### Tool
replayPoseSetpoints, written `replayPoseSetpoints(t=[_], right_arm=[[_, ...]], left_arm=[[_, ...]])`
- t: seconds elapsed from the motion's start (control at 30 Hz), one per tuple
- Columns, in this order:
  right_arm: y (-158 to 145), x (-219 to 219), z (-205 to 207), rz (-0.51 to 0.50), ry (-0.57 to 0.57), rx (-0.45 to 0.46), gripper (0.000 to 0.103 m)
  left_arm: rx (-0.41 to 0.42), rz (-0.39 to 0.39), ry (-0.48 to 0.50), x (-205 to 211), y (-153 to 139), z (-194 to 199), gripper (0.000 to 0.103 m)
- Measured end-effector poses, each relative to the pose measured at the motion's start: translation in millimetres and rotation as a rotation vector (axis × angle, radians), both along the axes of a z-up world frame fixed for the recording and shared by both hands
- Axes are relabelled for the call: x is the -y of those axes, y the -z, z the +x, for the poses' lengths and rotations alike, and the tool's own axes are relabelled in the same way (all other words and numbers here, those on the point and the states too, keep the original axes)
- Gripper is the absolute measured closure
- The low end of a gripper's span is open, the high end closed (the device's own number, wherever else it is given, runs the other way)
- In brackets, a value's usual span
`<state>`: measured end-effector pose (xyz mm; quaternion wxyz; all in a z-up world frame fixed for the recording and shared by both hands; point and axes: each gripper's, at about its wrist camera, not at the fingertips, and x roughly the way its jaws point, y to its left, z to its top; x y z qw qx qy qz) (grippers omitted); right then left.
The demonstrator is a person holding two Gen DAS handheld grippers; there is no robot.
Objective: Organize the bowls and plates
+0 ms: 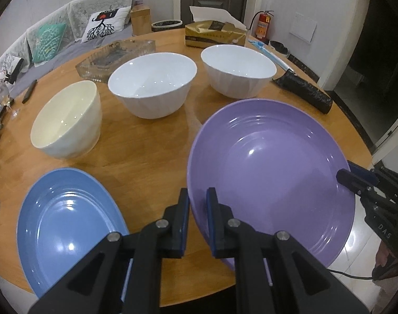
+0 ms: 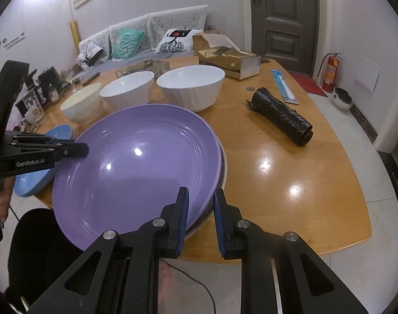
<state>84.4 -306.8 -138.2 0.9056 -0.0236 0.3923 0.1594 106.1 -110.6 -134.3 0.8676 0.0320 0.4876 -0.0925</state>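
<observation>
A purple plate (image 1: 272, 178) fills the right of the left wrist view; it also shows in the right wrist view (image 2: 136, 167), tilted above a white plate rim (image 2: 225, 170) near the table's front edge. My left gripper (image 1: 197, 198) is shut on the purple plate's left rim. My right gripper (image 2: 201, 196) straddles its right rim with the jaws slightly apart. A blue plate (image 1: 68, 230) lies at front left. A cream bowl (image 1: 68, 123) and two white bowls (image 1: 151, 86) (image 1: 238, 70) stand in a row behind.
On the round wooden table (image 2: 290, 183) lie a black rolled bag (image 2: 282, 116), a gold tissue box (image 1: 214, 34), a glass tray (image 1: 115, 57) and a blue packet (image 2: 284, 85). A wine glass (image 1: 5, 99) stands at far left. A sofa is behind.
</observation>
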Motion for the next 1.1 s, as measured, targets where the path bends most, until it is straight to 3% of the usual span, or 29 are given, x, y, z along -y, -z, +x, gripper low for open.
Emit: replayPoseSetpoints(t=[0.5,0.83,1.0,1.1], right_arm=[[-2.4,-5.2,5.5,-0.032,-0.008,-0.044,0.087],[0.1,-9.2,9.9,-0.055,0.005,-0.063,0.086],[0.5,-10.6,11.8,-0.069,0.009,-0.075,0.084],[-5.3,-10.4,10.2,-0.097,0.023,-0.071,0.082]], left_arm=[[-0.020,0.081,0.039,7.9,4.8,2.8,0.092],[-0.020,0.057,0.046,2.0,3.9,5.2,0.092],[-0.004,0.006,0.025,-11.0,-4.4,1.3,0.082],[0.029,-0.029,0.006,-27.6,-19.0,-7.0,0.081]])
